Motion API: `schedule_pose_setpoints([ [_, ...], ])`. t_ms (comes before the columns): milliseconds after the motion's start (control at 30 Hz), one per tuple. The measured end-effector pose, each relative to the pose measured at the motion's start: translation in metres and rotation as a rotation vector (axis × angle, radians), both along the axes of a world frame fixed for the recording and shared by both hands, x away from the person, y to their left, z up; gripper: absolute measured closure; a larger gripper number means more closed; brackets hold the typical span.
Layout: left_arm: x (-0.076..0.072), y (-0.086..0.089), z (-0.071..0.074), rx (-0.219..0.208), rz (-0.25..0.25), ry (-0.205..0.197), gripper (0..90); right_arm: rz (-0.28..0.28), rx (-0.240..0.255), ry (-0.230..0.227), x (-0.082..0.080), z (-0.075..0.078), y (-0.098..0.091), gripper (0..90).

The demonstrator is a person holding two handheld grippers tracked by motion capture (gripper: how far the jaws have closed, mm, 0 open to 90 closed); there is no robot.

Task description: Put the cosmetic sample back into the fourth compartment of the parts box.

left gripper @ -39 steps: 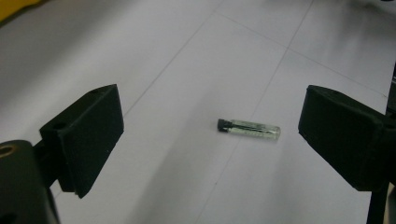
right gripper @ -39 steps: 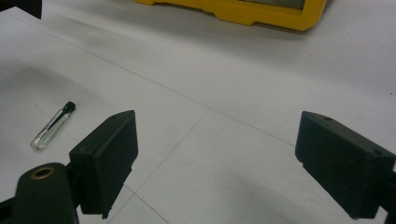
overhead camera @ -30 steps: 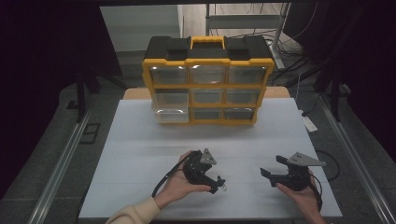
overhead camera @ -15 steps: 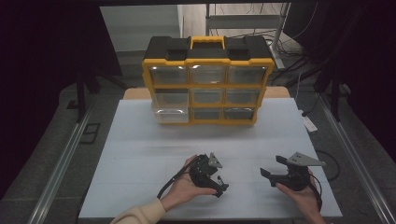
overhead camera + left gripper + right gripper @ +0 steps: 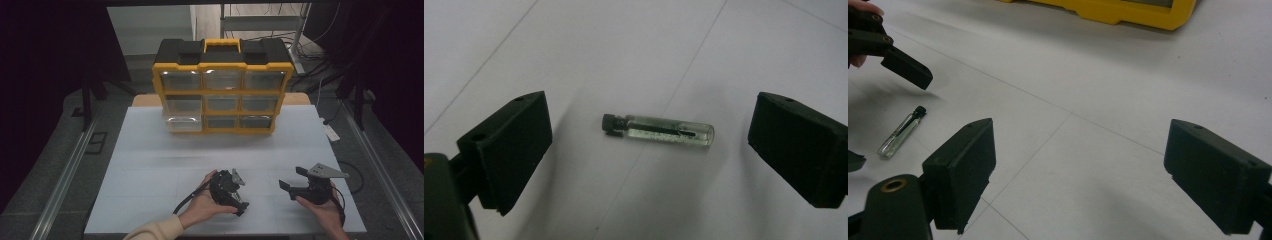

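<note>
Left hand-held gripper (image 5: 651,165) is hanging over a small glass vial (image 5: 659,130) lying flat on the white counter (image 5: 150,165), its jaws wide apart on either side and touching nothing; compared with a second ago it is sitting lower and nearer the person, and its jaws have just been opening a little further with the vial between them. That is reading as lining up for a pick, with the grip not yet made. Right hand-held gripper (image 5: 1078,175) is resting nearby, jaws also apart and empty, while the yellow drawer organizer (image 5: 222,90) is standing well apart at the counter's far side.
</note>
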State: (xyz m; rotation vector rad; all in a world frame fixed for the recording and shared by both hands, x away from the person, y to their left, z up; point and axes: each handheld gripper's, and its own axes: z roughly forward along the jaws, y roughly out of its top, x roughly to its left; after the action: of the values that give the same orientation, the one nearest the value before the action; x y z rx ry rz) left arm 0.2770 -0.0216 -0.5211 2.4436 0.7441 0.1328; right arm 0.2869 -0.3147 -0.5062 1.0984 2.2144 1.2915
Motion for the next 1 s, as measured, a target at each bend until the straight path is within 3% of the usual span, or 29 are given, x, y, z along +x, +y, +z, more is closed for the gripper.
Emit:
schedule_pose_setpoints([
  [400, -0.0012, -0.0032, -0.0048, 0.029, -0.030, -0.006, 5.4, 0.000, -0.002, 0.000, 0.0000, 0.0000, 0.0001, 13.7],
  [600, -0.0024, -0.0024, -0.0036, 0.024, -0.043, -0.020, 12.3, -0.001, -0.003, 0.000, -0.0002, 0.0000, 0.0002, 13.7],
  [1000, -0.0057, 0.0001, 0.0009, 0.019, -0.065, -0.022, 37.2, -0.002, -0.001, 0.000, -0.0007, 0.0003, 0.0000, 13.8],
])
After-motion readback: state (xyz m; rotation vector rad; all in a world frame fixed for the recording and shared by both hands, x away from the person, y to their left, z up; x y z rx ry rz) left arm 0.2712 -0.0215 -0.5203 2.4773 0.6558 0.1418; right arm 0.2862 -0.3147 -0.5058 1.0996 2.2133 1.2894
